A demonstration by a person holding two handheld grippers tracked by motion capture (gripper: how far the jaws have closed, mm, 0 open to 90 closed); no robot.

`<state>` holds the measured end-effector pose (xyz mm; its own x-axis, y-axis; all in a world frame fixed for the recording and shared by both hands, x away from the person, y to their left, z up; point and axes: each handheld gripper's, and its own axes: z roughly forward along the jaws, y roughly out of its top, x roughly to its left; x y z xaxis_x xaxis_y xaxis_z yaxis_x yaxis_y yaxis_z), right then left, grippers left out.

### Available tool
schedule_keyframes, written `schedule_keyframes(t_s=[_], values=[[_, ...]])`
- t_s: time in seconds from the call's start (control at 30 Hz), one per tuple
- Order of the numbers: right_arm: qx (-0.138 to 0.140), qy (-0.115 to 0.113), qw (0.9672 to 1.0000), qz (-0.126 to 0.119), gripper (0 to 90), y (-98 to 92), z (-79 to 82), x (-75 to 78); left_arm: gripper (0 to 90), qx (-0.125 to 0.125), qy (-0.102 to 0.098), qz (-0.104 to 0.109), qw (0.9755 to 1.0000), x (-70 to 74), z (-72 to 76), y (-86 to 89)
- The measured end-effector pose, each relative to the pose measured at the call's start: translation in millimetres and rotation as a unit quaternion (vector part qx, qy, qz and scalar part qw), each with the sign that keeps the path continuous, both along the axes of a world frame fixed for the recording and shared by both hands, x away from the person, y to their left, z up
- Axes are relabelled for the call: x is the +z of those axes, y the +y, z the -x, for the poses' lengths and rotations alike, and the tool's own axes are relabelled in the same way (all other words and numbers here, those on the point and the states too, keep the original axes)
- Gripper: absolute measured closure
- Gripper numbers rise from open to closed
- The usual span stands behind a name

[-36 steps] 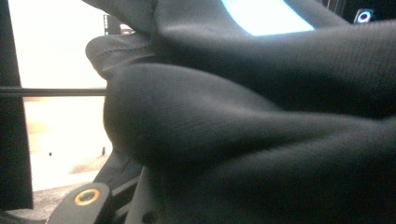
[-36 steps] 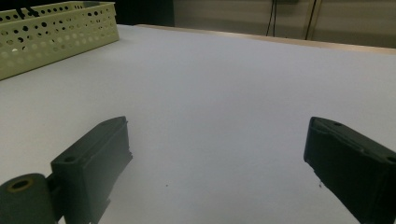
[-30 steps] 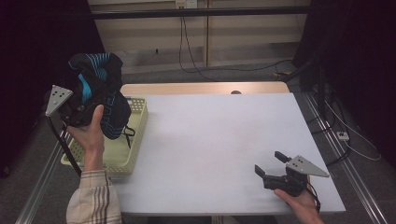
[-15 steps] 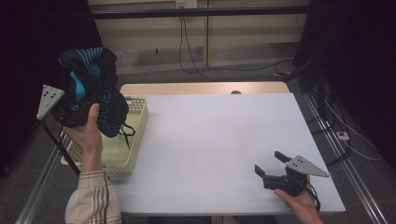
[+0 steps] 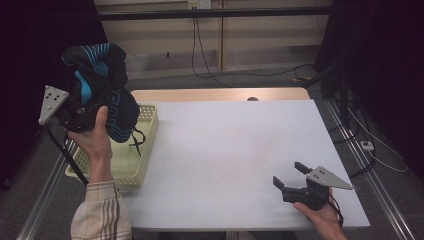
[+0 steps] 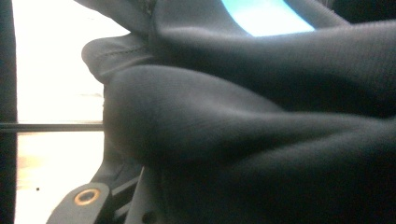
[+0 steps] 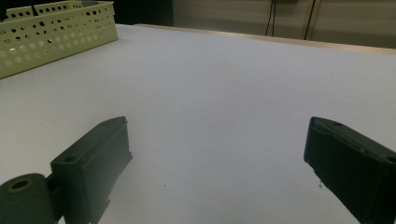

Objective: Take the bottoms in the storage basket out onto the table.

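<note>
Over the desk's left edge, you are holding the dark garment up in the air, above the pale yellow perforated basket that sits along that side. Compared with a second ago, the bundle has climbed a little and drifted outward to the left, so more of the basket's rim now shows beneath it; a dark cord from the cloth hangs down toward the basket's inner wall. That reads as the lift-out being nearly done: the garment looks clear of the basket, though I cannot tell whether the dangling cord touches it. The wide white surface to the right lies open for laying the piece down, which seems the likely next stage.

Your left gripper is clamped tight on the fabric, its jaws buried in the folds; in the left gripper view, dark cloth with a light blue patch presses right up against the camera. The grip has not loosened over the last second.

Near the desk's front right corner, your right gripper rests low on the surface exactly where it was, jaws spread wide with nothing between them, pointing back across the desk toward the basket. It looks ready to take a second hold once you bring the garment over.
</note>
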<state>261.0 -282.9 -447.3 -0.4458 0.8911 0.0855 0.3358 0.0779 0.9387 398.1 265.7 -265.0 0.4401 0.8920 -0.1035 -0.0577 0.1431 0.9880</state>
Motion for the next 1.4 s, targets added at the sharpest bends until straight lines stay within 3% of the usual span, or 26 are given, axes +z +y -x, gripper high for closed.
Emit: schedule_keyframes(t_s=[0.43,0.63,0.73,0.83,1.07,1.4], values=[[0.000,0.000,1.0000,0.001,6.8,0.4,-0.2,-0.2,70.9,-0.018,-0.022,0.017,0.9994,13.4,7.0,-5.1],[0.001,0.001,1.0000,0.003,6.8,0.4,0.0,-0.1,70.9,-0.028,-0.025,0.008,0.9993,16.9,7.7,-13.0],[0.000,0.000,1.0000,0.002,6.8,0.5,0.1,0.1,70.9,-0.037,-0.016,0.015,0.9991,14.7,2.8,-17.1],[0.000,0.001,1.0000,0.002,6.7,0.3,-0.1,-0.1,70.9,-0.041,-0.018,0.003,0.9990,14.9,1.6,-24.1],[0.001,0.002,1.0000,0.002,6.7,1.0,-0.4,-0.3,70.9,-0.061,-0.022,0.001,0.9979,19.5,2.3,-38.0],[0.001,0.001,1.0000,0.001,6.7,0.1,-0.1,0.0,70.9,-0.081,-0.009,-0.008,0.9966,19.3,-7.1,-58.2]])
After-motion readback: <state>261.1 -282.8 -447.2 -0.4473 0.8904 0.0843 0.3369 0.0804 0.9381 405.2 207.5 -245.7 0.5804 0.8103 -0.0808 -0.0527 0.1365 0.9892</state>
